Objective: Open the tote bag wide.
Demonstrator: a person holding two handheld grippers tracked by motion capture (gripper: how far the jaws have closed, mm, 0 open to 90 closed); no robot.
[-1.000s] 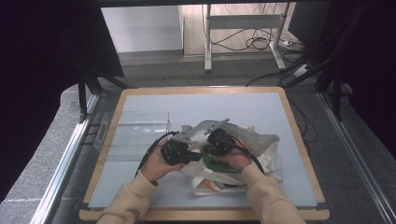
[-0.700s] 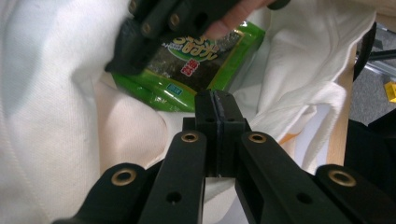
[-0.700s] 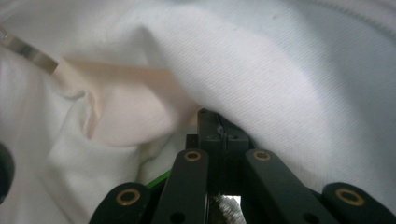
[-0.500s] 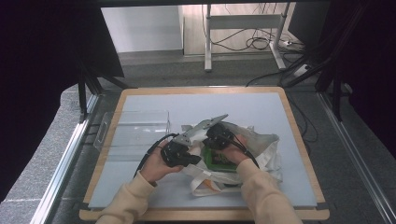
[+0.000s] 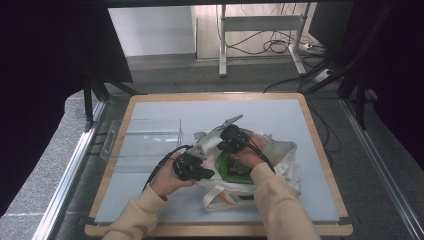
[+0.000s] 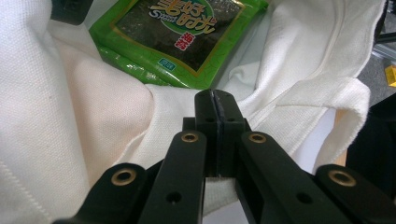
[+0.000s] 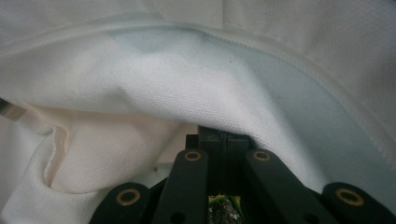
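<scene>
A white cloth tote bag point(image 5: 280, 150) lies crumpled on the board. A green seaweed packet point(image 5: 235, 170) point(image 6: 177, 42) rests in its open mouth. My left gripper point(image 5: 200, 172) point(image 6: 215, 100) sits at the bag's left edge, jaws pressed together, pointing at the packet with white cloth under and behind them. My right gripper point(image 5: 232, 142) point(image 7: 223, 137) is over the packet's far end, jaws shut, its tips tucked under a fold of the bag's fabric point(image 7: 196, 93). A sliver of the packet point(image 7: 224, 207) shows beneath it. Whether either gripper pinches cloth does not show.
A clear plastic box point(image 5: 145, 137) stands on the pale board point(image 5: 280, 112) just left of the bag. The wooden frame point(image 5: 320, 145) borders the board. Beyond the far edge, table legs and cables point(image 5: 280, 45) lie on the floor.
My right gripper has shifted slightly away from the person, deeper under the bag's cloth. The left gripper has stayed put.
</scene>
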